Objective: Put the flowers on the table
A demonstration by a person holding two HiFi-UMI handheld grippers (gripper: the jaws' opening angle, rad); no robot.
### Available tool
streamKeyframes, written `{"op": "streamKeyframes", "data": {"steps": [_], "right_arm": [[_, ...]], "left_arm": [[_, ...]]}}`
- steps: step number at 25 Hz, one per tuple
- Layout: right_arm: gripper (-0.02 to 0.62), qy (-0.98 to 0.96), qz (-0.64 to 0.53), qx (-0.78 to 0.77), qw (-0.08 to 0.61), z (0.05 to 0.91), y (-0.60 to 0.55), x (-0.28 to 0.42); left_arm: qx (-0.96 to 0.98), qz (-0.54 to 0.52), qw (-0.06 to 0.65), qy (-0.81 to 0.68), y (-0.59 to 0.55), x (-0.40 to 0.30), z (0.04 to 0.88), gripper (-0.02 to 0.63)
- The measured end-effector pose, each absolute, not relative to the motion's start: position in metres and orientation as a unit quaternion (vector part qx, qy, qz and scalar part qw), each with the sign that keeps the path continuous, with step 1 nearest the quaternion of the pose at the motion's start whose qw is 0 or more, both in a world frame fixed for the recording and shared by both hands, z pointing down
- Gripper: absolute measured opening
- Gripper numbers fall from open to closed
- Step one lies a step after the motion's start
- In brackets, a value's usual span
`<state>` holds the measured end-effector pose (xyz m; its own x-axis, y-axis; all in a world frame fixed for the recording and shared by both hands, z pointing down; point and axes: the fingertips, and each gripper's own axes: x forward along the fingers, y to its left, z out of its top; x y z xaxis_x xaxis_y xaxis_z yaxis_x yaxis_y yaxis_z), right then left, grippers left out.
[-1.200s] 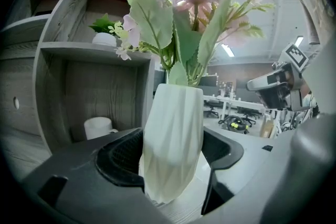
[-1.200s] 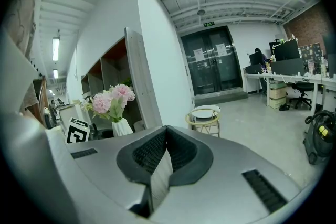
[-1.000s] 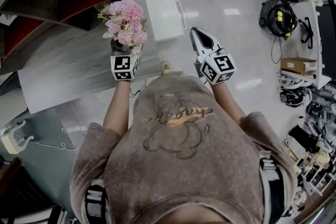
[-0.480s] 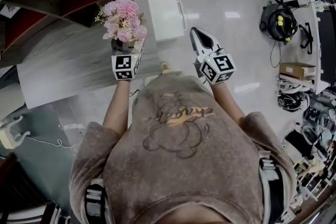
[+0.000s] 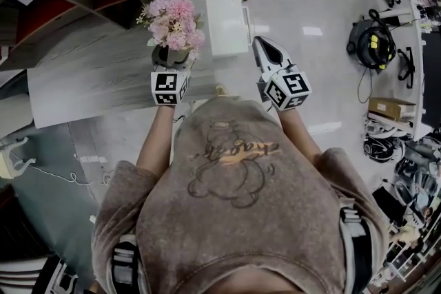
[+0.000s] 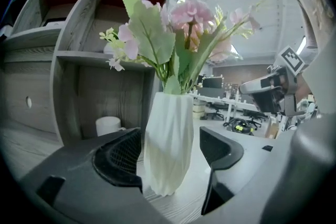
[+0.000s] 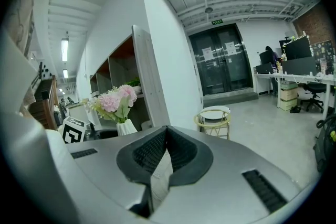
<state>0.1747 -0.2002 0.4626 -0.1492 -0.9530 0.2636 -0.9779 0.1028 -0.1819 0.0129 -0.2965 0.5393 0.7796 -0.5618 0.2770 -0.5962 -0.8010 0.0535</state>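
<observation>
Two grippers, left gripper [image 6: 170,150] spread around vase [image 6: 168,128] of flowers [image 6: 184,23], base on table [image 5: 89,86], vase's 9 o'clock side hidden behind jaw, right gripper [image 7: 165,153] pressed together, empty

Left forearm [image 5: 153,141] and right forearm [image 5: 302,133] reach forward. Left gripper [image 5: 170,67] sits over the desk's [image 5: 89,86] near edge, fingers [image 6: 118,157] apart; right gripper [image 5: 262,46], seemingly beyond its right edge, has fingers [image 7: 181,152] together.

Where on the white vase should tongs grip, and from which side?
The vase at its wide middle, below the flowers, approached level from the person's side, as the left tongs straddle it: it stands upright, narrowing at neck and foot.
</observation>
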Motion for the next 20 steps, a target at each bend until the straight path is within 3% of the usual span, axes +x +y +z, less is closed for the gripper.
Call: {"op": "streamKeyframes", "data": {"steps": [20], "right_arm": [[-0.003,-0.822,0.131,0.554,0.029,0.452,-0.245,0.113]], "left_arm": [[0.891,0.048,0.089,-0.443,-0.271,-0.094,0.448,0.345]]}}
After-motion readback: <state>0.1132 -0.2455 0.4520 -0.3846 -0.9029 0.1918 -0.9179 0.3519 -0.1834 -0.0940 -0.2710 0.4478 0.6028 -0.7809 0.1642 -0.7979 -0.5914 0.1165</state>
